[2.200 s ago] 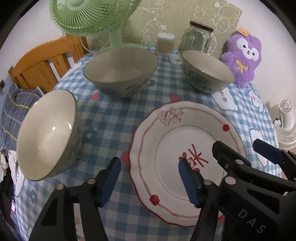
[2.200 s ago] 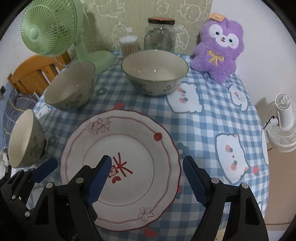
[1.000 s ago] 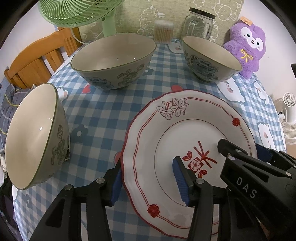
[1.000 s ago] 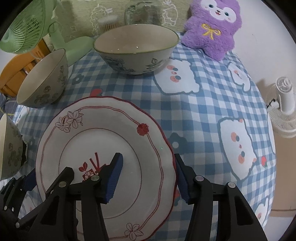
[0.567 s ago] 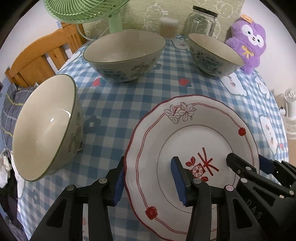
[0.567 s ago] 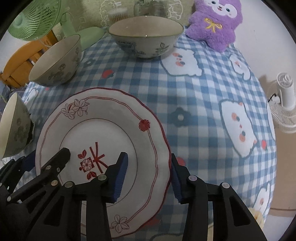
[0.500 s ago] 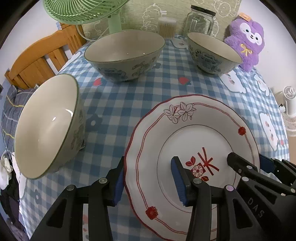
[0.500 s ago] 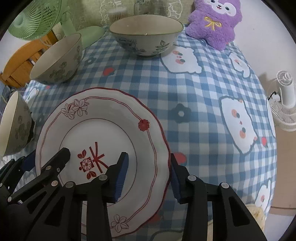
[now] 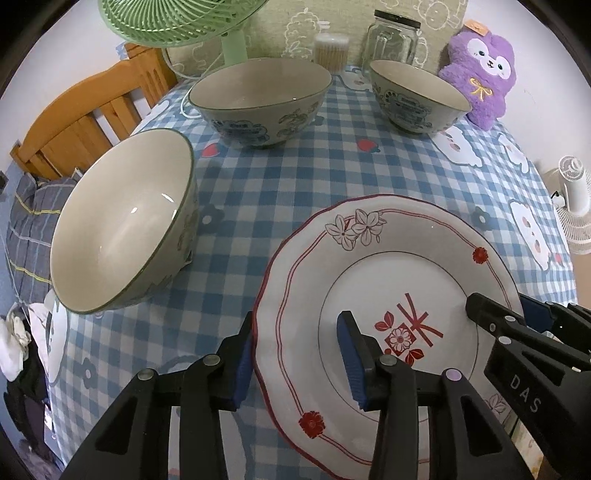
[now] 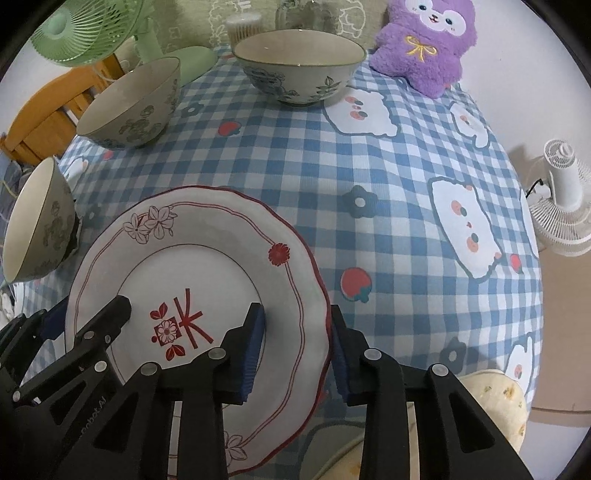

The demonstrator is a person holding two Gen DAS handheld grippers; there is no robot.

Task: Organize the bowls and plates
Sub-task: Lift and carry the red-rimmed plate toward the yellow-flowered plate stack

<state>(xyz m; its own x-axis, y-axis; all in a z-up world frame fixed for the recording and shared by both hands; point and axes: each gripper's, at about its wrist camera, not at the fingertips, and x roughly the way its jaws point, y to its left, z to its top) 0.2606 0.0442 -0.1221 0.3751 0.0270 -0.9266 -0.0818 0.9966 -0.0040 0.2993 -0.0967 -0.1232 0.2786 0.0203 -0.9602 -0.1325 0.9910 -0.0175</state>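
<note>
A white plate (image 9: 388,280) with red trim and flower prints is held up off the table by both grippers. My left gripper (image 9: 295,354) is shut on the plate's left rim. My right gripper (image 10: 297,343) is shut on the plate (image 10: 207,266) at its right rim and shows in the left wrist view (image 9: 517,321). Three patterned bowls stand on the checked tablecloth: one near left (image 9: 122,225), a wide one at the back (image 9: 260,101), one at the back right (image 9: 415,98).
A green fan (image 9: 177,18), a glass jar (image 9: 393,40), a swab container (image 9: 330,51) and a purple plush (image 9: 480,74) line the table's far edge. A wooden chair (image 9: 85,110) stands at left. A white fan (image 10: 561,199) stands on the floor at right.
Both grippers closed onto the plate's opposite rims and lifted it, drawing it toward the near edge of the table. The bowls have not moved.
</note>
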